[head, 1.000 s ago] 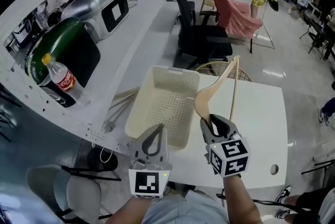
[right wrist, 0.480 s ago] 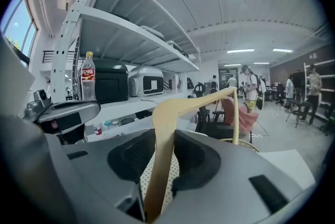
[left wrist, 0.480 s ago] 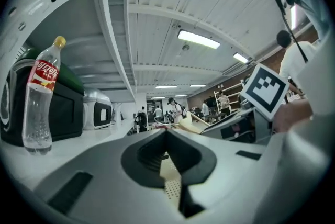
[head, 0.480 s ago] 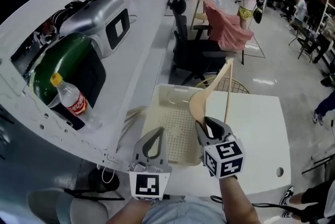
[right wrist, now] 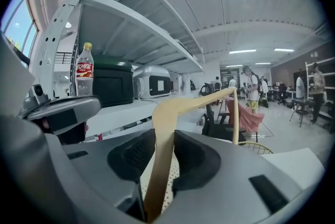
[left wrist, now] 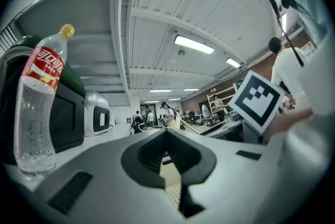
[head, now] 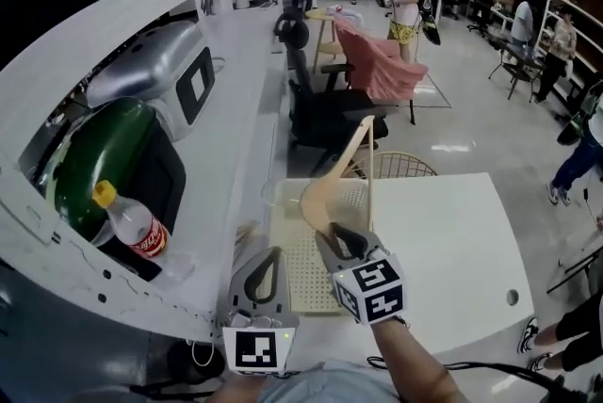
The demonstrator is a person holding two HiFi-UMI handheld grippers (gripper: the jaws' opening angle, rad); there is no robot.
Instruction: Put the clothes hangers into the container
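R gripper (head: 341,236) clenched on a wooden clothes hanger (head: 325,194). R gripper view: both pads of the gripper (right wrist: 165,135) press the flat sides of the hanger (right wrist: 201,100), grip near one end of its arm.

Hanger: pale bare wood, smooth, no paint. Broad flat arm rises out of the jaws, bends at a rounded elbow, then runs long and thin away from the gripper. Thin straight bar of the same wood joins at the far tip; stands about upright in head view. Hook not made out.

Position: hanger off the table, carried by R gripper alone. In head view it lies across the far R part of the container (head: 303,271), far tip past the container's rim toward the chairs. Contact w/ container: can't tell.

Container: cream plastic basket, floor perforated w/ small holes, low walls. Sits at the L edge of a white table (head: 452,250), just ahead of both grippers. Its floor also shows pale through the gap under the R jaws.

L gripper (head: 271,256) at the container's near L corner, tips closed together, nothing gripped. L gripper view: jaws (left wrist: 167,133) meet at the tip, perforated floor visible low behind them.

Off-task: plastic bottle (head: 132,227), red label, yellow cap, upright on the white bench to the L; seen also in L gripper view (left wrist: 39,108).
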